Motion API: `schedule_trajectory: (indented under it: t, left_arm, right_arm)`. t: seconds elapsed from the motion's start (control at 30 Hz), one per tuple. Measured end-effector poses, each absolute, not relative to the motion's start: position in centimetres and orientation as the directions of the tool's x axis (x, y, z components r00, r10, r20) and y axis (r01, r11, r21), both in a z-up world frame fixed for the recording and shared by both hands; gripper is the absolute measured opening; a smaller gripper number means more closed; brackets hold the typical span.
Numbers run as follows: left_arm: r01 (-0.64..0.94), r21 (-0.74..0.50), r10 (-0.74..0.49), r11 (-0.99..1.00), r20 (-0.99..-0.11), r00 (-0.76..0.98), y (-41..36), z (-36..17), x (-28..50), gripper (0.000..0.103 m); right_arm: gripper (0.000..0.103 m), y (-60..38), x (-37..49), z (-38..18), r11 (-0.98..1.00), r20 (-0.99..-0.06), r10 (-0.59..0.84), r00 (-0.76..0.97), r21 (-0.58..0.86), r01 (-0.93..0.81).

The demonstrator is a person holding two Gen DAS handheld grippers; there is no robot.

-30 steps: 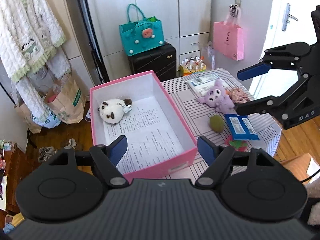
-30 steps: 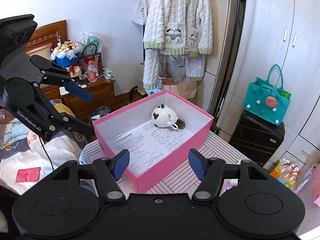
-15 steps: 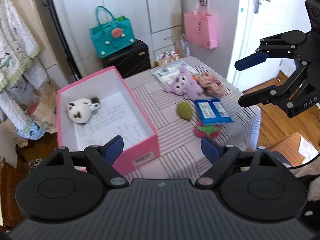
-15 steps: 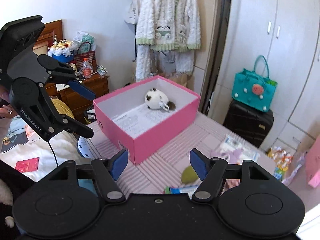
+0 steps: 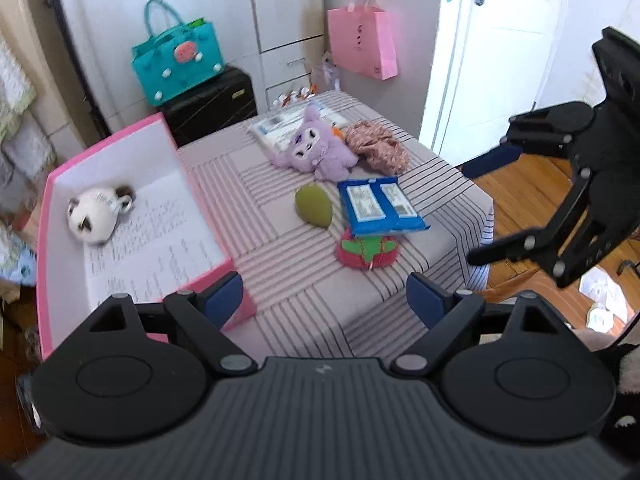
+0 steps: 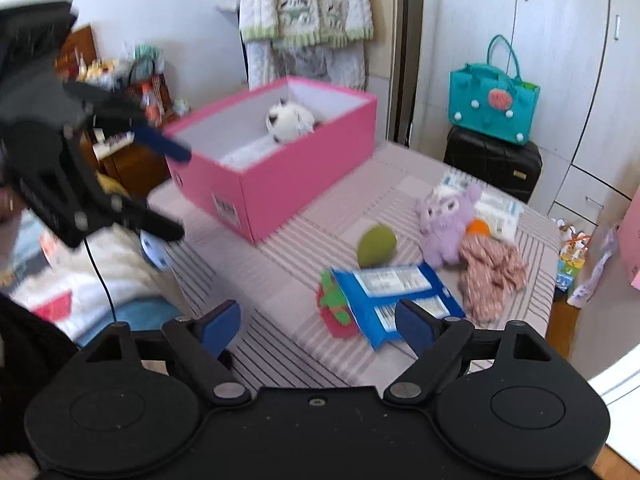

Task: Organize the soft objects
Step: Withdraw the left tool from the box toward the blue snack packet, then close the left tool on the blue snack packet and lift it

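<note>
Both the left gripper and right gripper, empty, have just been opening.

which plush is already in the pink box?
The white panda-like plush, lying alone inside the pink box. The purple plush, green one and red one sit on the table.
</note>
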State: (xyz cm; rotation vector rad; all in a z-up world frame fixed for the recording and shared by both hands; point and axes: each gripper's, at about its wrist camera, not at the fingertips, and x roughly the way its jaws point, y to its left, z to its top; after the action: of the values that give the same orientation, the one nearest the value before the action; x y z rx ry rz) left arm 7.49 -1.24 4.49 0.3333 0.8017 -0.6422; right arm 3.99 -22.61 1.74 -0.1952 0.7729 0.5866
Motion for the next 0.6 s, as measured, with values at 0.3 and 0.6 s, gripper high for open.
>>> schedule_trajectory:
  t: [0.3, 0.6]
  left_arm:
    - [0.696, -0.078, -0.531, 0.714, -0.708, 0.466, -4.6, 2.3, 10.7, 0.099]
    - [0.701, -0.163, -0.572, 0.694, -0.717, 0.399, -8.4, -1.5, 14.1, 0.093]
  right_arm:
    - [0.088, -25.4, 4.7, -3.6, 0.850, -0.605, 0.446, 0.659, 0.056, -0.524]
    - [0.088, -27.0, 8.2, -7.8, 0.891, -0.613, 0.446, 0.652, 0.235, -0.388]
